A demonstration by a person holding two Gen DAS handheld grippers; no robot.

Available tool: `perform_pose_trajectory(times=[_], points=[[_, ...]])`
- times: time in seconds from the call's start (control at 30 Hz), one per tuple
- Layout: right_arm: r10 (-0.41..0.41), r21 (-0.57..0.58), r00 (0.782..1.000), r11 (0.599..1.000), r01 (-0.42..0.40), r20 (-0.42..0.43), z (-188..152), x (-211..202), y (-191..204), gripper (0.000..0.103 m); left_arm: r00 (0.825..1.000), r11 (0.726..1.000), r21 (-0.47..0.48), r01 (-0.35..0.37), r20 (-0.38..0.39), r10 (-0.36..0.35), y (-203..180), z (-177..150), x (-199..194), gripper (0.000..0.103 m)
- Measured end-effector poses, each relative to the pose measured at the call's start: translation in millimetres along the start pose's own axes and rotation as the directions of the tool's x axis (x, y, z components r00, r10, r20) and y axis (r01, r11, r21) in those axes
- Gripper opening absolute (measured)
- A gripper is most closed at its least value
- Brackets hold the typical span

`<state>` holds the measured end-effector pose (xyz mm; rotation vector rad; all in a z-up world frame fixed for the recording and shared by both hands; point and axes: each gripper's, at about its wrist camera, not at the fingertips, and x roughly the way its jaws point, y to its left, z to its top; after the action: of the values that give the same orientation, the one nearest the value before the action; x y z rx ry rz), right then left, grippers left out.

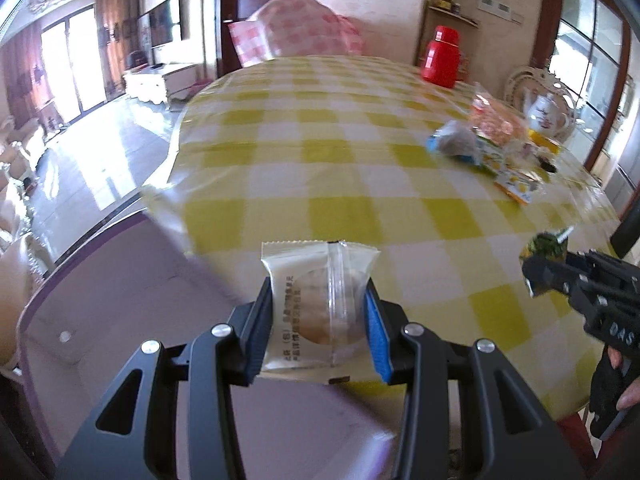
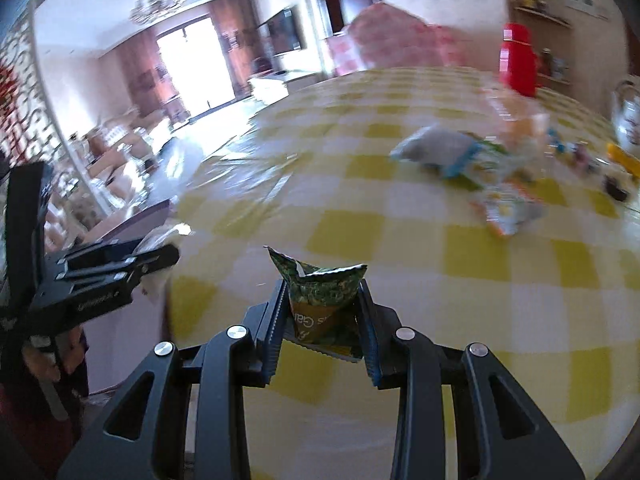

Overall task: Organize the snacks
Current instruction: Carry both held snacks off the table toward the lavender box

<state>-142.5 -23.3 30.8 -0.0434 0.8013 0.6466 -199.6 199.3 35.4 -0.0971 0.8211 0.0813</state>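
Observation:
My left gripper (image 1: 320, 304) is shut on a white wrapped biscuit packet (image 1: 316, 312), held above the table's near-left edge and a pale purple box (image 1: 132, 320). My right gripper (image 2: 322, 312) is shut on a small green snack packet (image 2: 324, 296) over the yellow checked tablecloth (image 2: 440, 248). In the left wrist view the right gripper (image 1: 540, 272) shows at the far right with the green packet (image 1: 544, 246). The right wrist view catches the left gripper (image 2: 160, 258) at its left edge. A pile of loose snack packets (image 1: 484, 144) lies at the table's far right.
A red flask (image 1: 440, 56) stands at the table's back right, with a white teapot (image 1: 546, 116) beyond the pile. A pink checked cushion (image 1: 296, 28) sits behind the table. The floor (image 1: 100, 168) drops away to the left of the table edge.

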Motion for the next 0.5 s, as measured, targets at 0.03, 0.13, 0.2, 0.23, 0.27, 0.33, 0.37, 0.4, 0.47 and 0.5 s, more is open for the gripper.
perform_pose_trajectory(times=[0.03, 0.13, 0.2, 0.23, 0.27, 0.33, 0.37, 0.4, 0.47, 0.5], points=[[0.018, -0.014, 1.000, 1.000, -0.018, -0.007, -0.7, 3.4, 7.4, 0.033, 1.000, 1.000, -0.005, -0.008, -0.001, 0.008, 5.5, -1.2, -1.3, 0.042], [0.067, -0.067, 0.997, 0.995, -0.069, -0.030, -3.1, 11.8, 37.2, 0.033, 0.999, 0.999, -0.027, -0.045, -0.004, 0.045, 27.5, -6.0, -7.4, 0.042], [0.095, -0.096, 0.994, 0.990, -0.100, -0.049, -4.4, 16.8, 54.6, 0.033, 0.997, 0.997, -0.036, -0.071, -0.005, 0.071, 38.4, -6.7, -9.4, 0.043], [0.113, -0.116, 0.991, 0.986, -0.120, -0.065, -5.3, 20.9, 66.1, 0.033, 0.996, 0.995, -0.044, -0.090, -0.006, 0.090, 46.4, -6.7, -10.3, 0.043], [0.123, -0.133, 0.989, 0.982, -0.133, -0.078, -6.2, 23.9, 75.8, 0.033, 0.995, 0.994, -0.048, -0.101, -0.008, 0.101, 50.5, -6.9, -10.5, 0.043], [0.145, -0.170, 0.984, 0.972, -0.162, -0.106, -8.4, 31.0, 94.5, 0.033, 0.989, 0.987, -0.063, -0.148, -0.018, 0.147, 64.9, -6.9, -11.4, 0.043], [0.162, -0.190, 0.979, 0.964, -0.183, -0.122, -9.8, 34.0, 105.5, 0.033, 0.987, 0.985, -0.066, -0.161, -0.022, 0.160, 68.5, -7.2, -11.5, 0.043], [0.175, -0.206, 0.975, 0.958, -0.200, -0.134, -11.0, 35.5, 112.7, 0.033, 0.982, 0.980, -0.069, -0.187, -0.031, 0.185, 75.9, -7.9, -11.7, 0.043], [0.206, -0.250, 0.964, 0.937, -0.243, -0.167, -14.8, 41.0, 133.8, 0.033, 0.972, 0.970, -0.072, -0.234, -0.048, 0.231, 88.8, -9.3, -12.5, 0.043], [0.217, -0.267, 0.960, 0.928, -0.260, -0.178, -16.3, 43.8, 143.5, 0.034, 0.968, 0.966, -0.072, -0.250, -0.054, 0.246, 93.3, -9.8, -12.8, 0.043]])
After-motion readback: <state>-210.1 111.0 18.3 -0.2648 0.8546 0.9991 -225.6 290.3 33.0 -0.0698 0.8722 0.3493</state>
